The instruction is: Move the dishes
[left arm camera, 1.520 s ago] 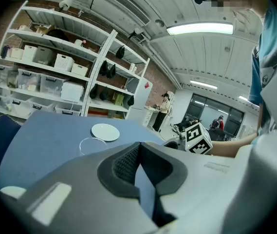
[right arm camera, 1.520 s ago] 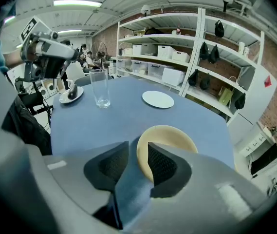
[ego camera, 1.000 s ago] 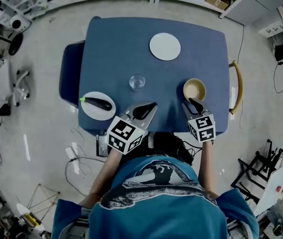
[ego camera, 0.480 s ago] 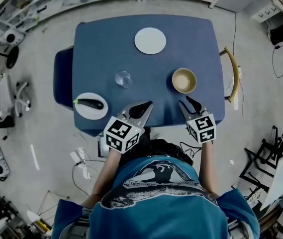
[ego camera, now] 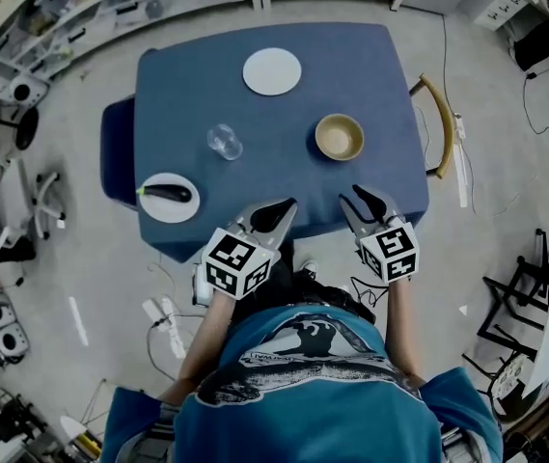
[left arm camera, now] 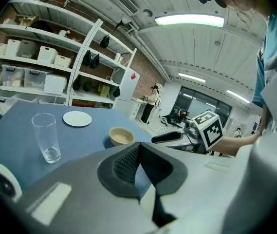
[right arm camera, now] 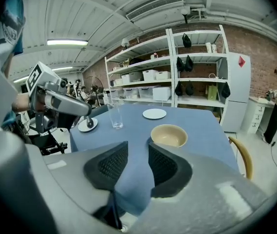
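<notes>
Over the near edge of the blue table (ego camera: pixel 370 75), head view: the left gripper (ego camera: pixel 284 208) and right gripper (ego camera: pixel 356 199) hover short of the dishes, apparently staged for a reach. The bowl (ego camera: pixel 339 136) lies nearest the right gripper. The glass (ego camera: pixel 224 141), white plate (ego camera: pixel 272 70) and small plate (ego camera: pixel 168 212) carrying a dark item sit well apart.

Left gripper view: jaws closed together, empty.

Right gripper view: jaws slightly parted, nothing between them, aimed at the bowl; no obstacle intervenes. A wooden chair (ego camera: pixel 435 128) flanks the table.
</notes>
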`<state>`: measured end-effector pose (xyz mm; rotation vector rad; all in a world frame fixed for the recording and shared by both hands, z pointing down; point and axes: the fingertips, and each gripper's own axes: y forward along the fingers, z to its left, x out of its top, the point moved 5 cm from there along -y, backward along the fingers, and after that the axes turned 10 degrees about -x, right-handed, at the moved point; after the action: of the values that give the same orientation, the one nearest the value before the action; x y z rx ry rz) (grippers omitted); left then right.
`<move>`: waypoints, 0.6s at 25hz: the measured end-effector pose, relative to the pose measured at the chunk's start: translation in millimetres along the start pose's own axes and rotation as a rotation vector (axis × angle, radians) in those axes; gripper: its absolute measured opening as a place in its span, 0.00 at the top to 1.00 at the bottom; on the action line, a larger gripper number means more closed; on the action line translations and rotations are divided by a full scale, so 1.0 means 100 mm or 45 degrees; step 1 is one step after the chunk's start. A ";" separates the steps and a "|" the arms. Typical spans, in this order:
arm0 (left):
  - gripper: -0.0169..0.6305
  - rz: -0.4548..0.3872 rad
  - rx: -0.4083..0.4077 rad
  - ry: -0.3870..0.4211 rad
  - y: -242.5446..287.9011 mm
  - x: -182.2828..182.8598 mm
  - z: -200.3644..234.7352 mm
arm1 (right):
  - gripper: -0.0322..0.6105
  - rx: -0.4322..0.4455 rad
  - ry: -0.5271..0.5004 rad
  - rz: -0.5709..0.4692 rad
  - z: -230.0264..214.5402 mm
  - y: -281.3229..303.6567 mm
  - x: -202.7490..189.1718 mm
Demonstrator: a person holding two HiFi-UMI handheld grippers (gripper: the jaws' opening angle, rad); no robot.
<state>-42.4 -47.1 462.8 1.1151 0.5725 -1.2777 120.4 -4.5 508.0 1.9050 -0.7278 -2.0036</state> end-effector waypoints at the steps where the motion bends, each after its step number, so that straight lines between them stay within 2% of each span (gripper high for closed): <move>1: 0.95 0.003 0.000 0.005 -0.01 -0.02 -0.05 | 0.74 0.005 0.007 -0.013 0.03 -0.05 -0.01; 9: 0.95 -0.004 0.001 0.034 -0.13 -0.22 -0.57 | 0.74 0.064 0.093 -0.130 0.26 -0.48 -0.13; 15: 0.95 -0.009 0.007 0.058 -0.26 -0.41 -0.92 | 0.79 0.099 0.111 -0.195 0.50 -0.79 -0.24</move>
<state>-56.7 55.2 452.0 1.1504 0.6079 -1.2635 83.9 81.9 486.3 2.1374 -0.6641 -1.9921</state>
